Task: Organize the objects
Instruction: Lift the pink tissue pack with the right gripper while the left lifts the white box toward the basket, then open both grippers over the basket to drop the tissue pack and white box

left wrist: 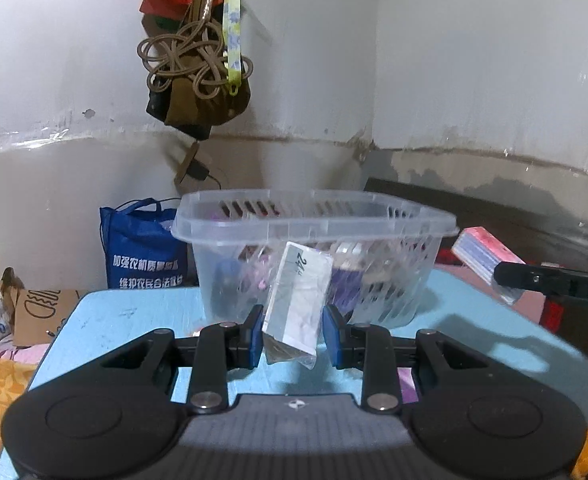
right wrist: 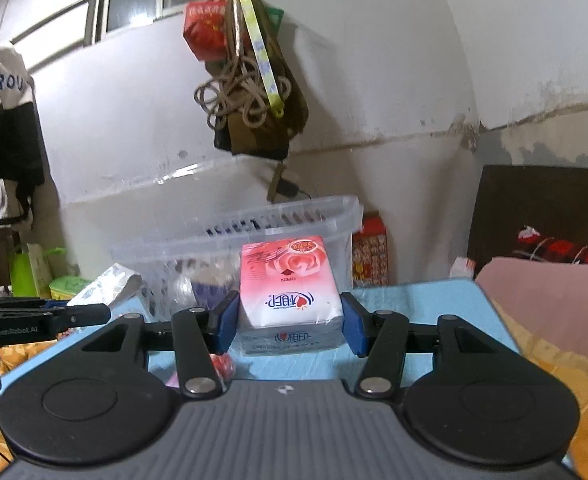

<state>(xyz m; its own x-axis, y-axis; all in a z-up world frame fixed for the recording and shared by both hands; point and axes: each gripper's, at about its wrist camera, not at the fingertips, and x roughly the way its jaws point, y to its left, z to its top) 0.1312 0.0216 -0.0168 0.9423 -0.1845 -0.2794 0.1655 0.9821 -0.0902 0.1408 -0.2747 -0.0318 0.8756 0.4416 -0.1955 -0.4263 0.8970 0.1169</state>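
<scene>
Through my left camera, my left gripper (left wrist: 292,334) is closed on a small clear-wrapped packet (left wrist: 297,304) with "24" printed near its top. It stands tilted between the blue pads, lifted off the blue table (left wrist: 106,320), just in front of the clear plastic basket (left wrist: 313,224). The basket already holds several things, too blurred through the slotted wall to name. At the right edge my other tool comes in with the pink tissue pack (left wrist: 483,254), close to the basket's right corner. A blue bag (left wrist: 142,248) stands behind the table on the left.

Through my right camera, my right gripper (right wrist: 290,320) is clamped on the tissue pack (right wrist: 290,284), pads pressing both sides, the pack upright and upside down, in front of the basket (right wrist: 294,220). My left tool shows at the far left with its packet (right wrist: 110,284).

What worries me: the packet's wrapper looks slick and it sits crooked, so I judge it could slide out if I swing it fast. Both packs are below the rim, so moving forward without lifting first would knock the light basket backward. With both tools converging on one opening, they could also collide over the rim.
</scene>
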